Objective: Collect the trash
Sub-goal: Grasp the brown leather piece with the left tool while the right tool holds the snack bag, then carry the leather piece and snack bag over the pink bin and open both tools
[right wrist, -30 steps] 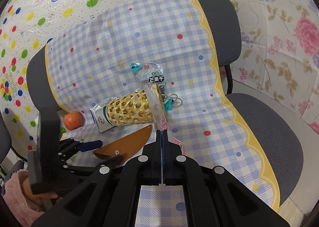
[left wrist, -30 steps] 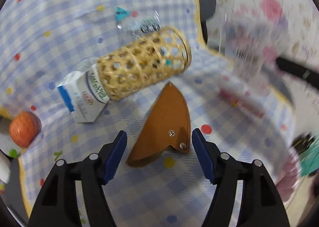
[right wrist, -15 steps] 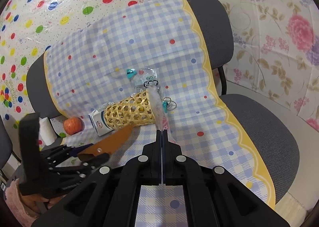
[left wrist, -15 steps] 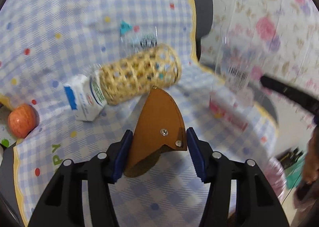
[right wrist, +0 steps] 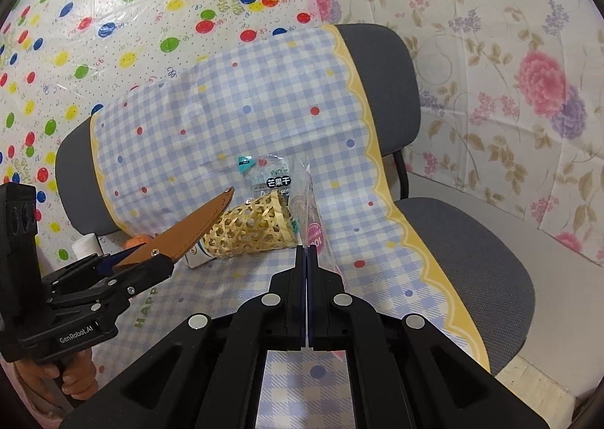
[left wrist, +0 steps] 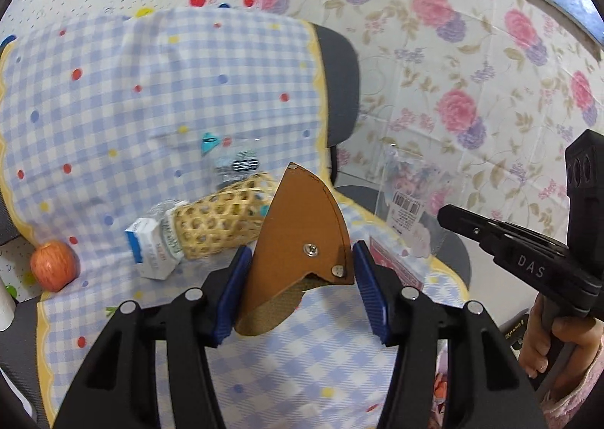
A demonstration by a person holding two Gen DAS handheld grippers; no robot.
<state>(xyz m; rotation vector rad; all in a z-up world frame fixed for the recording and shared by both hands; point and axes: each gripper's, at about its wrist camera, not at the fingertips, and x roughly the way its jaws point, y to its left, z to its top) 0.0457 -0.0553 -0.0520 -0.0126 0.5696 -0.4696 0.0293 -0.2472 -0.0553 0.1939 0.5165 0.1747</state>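
My left gripper point(left wrist: 300, 289) is shut on a brown leather pouch point(left wrist: 298, 244) and holds it lifted above the checkered cloth point(left wrist: 113, 97); it also shows in the right wrist view point(right wrist: 185, 236). My right gripper point(right wrist: 306, 259) is shut on a clear plastic bag point(right wrist: 311, 214), which hangs in the air at the right of the left wrist view point(left wrist: 411, 202). A woven bamboo tube point(left wrist: 222, 221), a small milk carton point(left wrist: 151, 251) and a clear snack wrapper point(left wrist: 238, 165) lie on the seat.
An apple point(left wrist: 53, 265) sits at the cloth's left edge. A grey chair point(right wrist: 472, 248) under the cloth stands to the right, its backrest point(right wrist: 389, 89) behind. Flowered and dotted sheets cover the walls.
My left gripper closed on the leather pouch and lifted it off the cloth. My right gripper stayed shut on the plastic bag and rose a little.
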